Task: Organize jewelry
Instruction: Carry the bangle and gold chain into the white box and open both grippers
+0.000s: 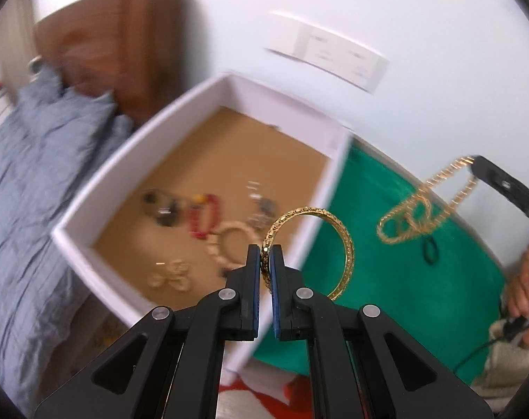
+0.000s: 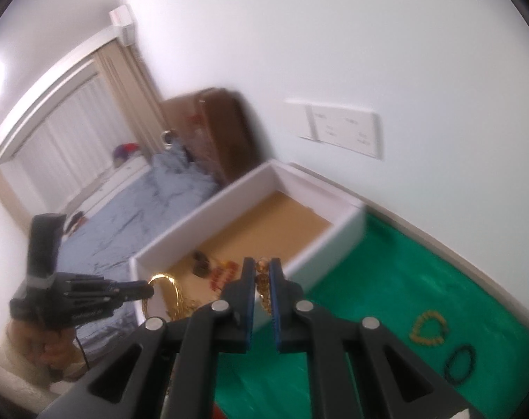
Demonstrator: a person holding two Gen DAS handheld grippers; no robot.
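Note:
My left gripper (image 1: pixel 265 249) is shut on a gold bangle (image 1: pixel 346 244) and holds it in the air over the right edge of a white box (image 1: pixel 100 171) with a brown floor. The box holds several pieces: a red bead bracelet (image 1: pixel 203 216), a cream bracelet (image 1: pixel 229 244) and dark items. My right gripper (image 2: pixel 263 265) is shut on a gold chain necklace (image 2: pixel 263 289); in the left wrist view the chain (image 1: pixel 418 209) hangs from it above the green cloth (image 1: pixel 386 279). The left gripper with its bangle (image 2: pixel 166 279) shows at left in the right wrist view.
On the green cloth (image 2: pixel 404 296) lie a gold bead bracelet (image 2: pixel 428 326) and a black ring band (image 2: pixel 460 363). A grey-blue bedsheet (image 1: pixel 30 188) and a brown wooden board (image 1: pixel 125 45) lie left of the box. The white wall with a switch plate (image 1: pixel 334 52) is behind.

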